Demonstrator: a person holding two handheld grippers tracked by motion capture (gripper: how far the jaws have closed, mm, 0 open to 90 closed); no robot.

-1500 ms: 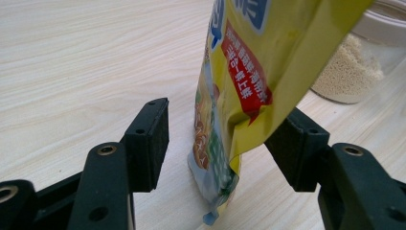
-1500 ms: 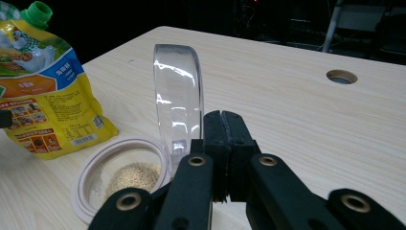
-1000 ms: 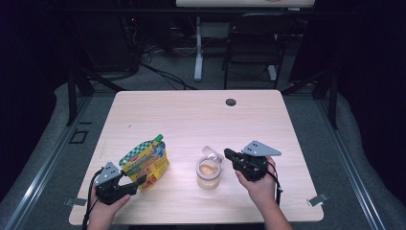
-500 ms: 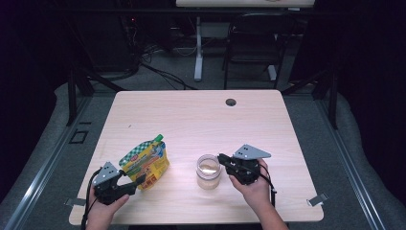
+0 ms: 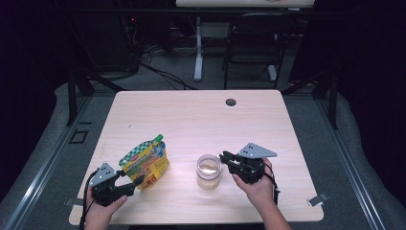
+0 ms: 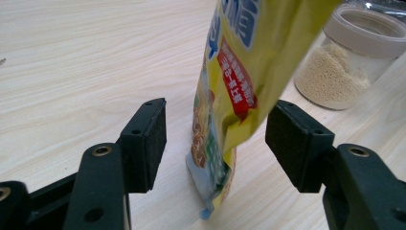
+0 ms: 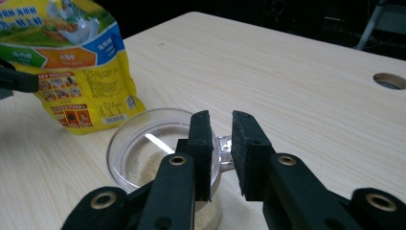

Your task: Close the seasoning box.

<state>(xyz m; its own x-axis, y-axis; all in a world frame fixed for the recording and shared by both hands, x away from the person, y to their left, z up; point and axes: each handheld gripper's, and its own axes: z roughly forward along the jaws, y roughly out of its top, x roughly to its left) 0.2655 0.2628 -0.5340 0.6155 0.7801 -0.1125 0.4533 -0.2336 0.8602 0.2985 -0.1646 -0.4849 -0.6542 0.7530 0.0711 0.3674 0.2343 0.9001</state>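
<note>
On table, left tongs (image 6: pixel 215 134) agape round pouch (image 6: pixel 234 81) (untouched), right tongs (image 7: pixel 221 143) pinching jar (image 7: pixel 143 158) tab.

Bright overhead light on the table (image 5: pixel 191 115), dark surroundings, soft focus, faint glare.

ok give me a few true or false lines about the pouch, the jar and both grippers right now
1. The yellow pouch stands upright on the table. True.
2. The left gripper is clamped shut on the pouch. False: its jaws stand open on either side of the pouch's lower edge, not touching it.
3. The jar holds some pale grains. True.
4. The jar has a lid screwed on. False: its mouth is open.
5. The right gripper is far from the jar. False: its jaws sit nearly together at the jar's rim.
</note>
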